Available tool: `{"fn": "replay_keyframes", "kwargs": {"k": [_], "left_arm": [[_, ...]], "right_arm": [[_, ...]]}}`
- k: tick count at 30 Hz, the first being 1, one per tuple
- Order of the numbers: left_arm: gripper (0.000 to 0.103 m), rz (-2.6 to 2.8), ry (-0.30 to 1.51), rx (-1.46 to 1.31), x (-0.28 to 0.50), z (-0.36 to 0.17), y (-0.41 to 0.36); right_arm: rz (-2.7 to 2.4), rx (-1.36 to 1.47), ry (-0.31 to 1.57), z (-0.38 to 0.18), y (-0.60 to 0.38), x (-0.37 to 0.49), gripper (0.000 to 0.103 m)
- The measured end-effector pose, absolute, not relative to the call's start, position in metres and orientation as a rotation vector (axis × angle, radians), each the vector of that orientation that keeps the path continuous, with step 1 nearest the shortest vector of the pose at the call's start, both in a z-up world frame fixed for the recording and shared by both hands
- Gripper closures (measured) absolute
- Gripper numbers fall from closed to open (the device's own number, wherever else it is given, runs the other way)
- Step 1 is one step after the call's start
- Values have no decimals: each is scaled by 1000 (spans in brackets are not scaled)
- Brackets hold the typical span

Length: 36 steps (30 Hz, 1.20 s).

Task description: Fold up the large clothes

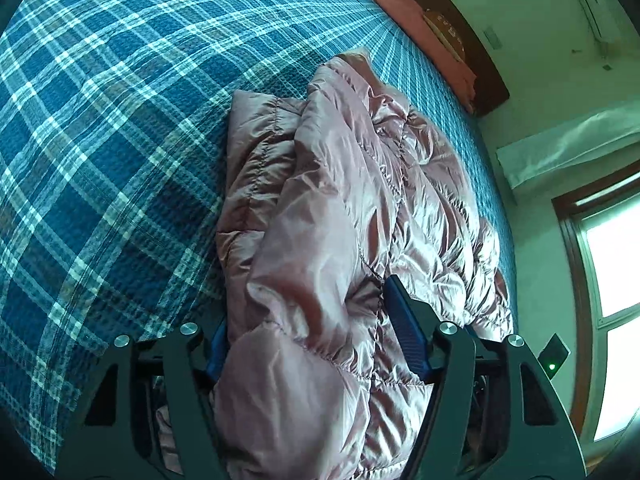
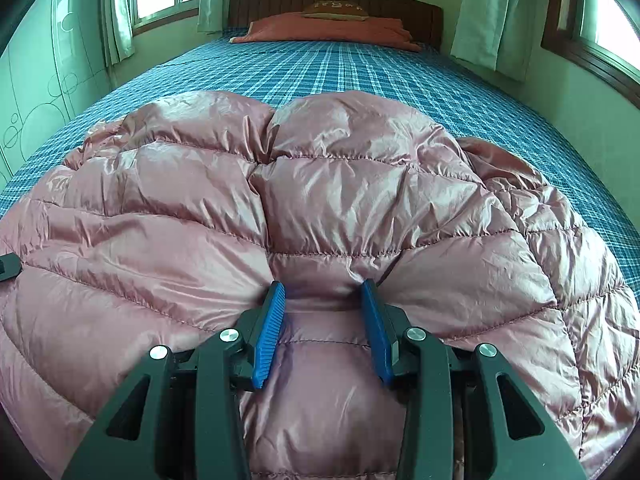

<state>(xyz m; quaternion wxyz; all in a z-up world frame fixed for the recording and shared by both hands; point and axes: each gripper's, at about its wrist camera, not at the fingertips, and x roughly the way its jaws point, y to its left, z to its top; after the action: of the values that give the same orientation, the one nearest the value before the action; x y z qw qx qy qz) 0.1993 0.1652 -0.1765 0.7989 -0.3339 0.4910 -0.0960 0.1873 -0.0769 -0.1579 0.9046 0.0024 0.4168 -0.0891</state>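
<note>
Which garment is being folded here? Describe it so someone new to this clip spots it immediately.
Start at the bed with the blue plaid cover. On its near end lies the puffer jacket, bunched between both grippers. Unlike the flat orange pillow by the headboard, it is shiny dusty pink, puffy and quilted in stitched rows.

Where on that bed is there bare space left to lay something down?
Bare plaid bedspread runs between the pink puffy jacket and the folded orange blanket by the headboard, and beside the jacket. Crowded near both grippers, where the jacket bunches.
</note>
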Motion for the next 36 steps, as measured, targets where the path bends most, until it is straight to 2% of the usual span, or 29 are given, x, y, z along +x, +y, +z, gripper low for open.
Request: {"fn": "replay_keyframes", "kwargs": {"k": [4, 7, 9, 11, 12, 14, 17, 31, 33, 35, 36], "left_arm": [[44, -195, 1046, -793, 200, -183, 176], [45, -189, 1049, -706, 202, -180, 167], [53, -185, 1044, -650, 202, -176, 162], [68, -186, 1040, -651, 202, -174, 160], [71, -182, 1037, -646, 201, -172, 159], [82, -177, 1021, -607, 200, -164, 154], [90, -169, 988, -570, 195, -150, 148], [93, -169, 883, -443, 182, -95, 112], [93, -177, 874, -420, 180, -86, 103], [93, -190, 867, -393, 177, -78, 93], [93, -198, 862, -379, 176, -73, 86]], "right_arm": [[-185, 2, 861, -159, -77, 187, 63], [-187, 0, 860, -159, -77, 188, 63], [-187, 1, 860, -159, -77, 188, 63], [-187, 0, 860, -159, -76, 188, 63], [-188, -1, 860, -159, -76, 187, 63], [-187, 0, 860, -159, -77, 188, 63], [-187, 0, 859, -159, -77, 188, 63], [-191, 1, 861, -156, -75, 188, 62], [-195, 9, 862, -151, -77, 187, 57], [-191, 24, 853, -144, -82, 184, 46], [-190, 31, 840, -139, -87, 180, 44]]}}
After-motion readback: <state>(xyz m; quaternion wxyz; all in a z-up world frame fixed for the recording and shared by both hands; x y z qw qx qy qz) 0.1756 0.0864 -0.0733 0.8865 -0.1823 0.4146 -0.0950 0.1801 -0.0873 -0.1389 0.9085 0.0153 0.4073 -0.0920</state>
